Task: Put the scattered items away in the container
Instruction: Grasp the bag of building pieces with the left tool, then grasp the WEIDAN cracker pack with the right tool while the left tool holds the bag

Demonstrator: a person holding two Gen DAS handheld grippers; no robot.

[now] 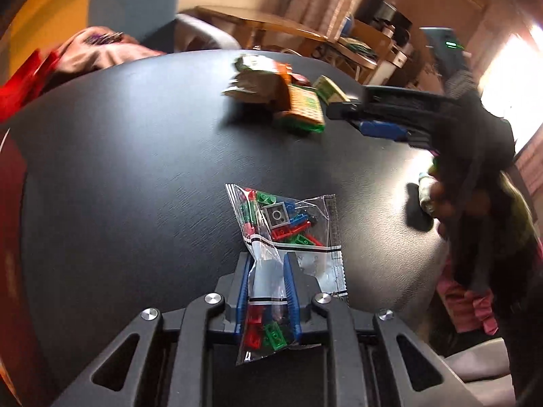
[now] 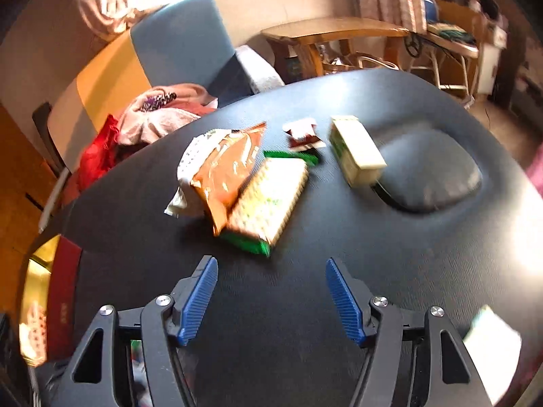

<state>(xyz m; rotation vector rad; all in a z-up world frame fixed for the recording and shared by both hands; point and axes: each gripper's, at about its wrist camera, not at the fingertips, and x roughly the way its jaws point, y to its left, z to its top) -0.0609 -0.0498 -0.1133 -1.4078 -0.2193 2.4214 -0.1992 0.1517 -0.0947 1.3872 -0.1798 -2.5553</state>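
Note:
My left gripper (image 1: 266, 264) is shut on a clear plastic bag of small coloured bricks (image 1: 285, 218), held by its middle over the black table (image 1: 118, 186). My right gripper (image 2: 271, 268) is open and empty just above the table; it also shows in the left wrist view (image 1: 342, 110) at the right. Ahead of it lie an orange snack bag (image 2: 227, 166), a green-edged cracker pack (image 2: 271, 196), a small red-white sachet (image 2: 302, 134) and a cream box (image 2: 356, 151). The same pile shows blurred in the left wrist view (image 1: 288, 95). A red and gold container (image 2: 51, 305) sits at the table's left edge.
A dark rounded pad (image 2: 431, 169) lies on the table right of the cream box. A white packet (image 2: 492, 346) sits at the near right. Pink and red cloth (image 2: 152, 118) lies beyond the table's far left edge. Wooden furniture (image 2: 339, 34) stands behind.

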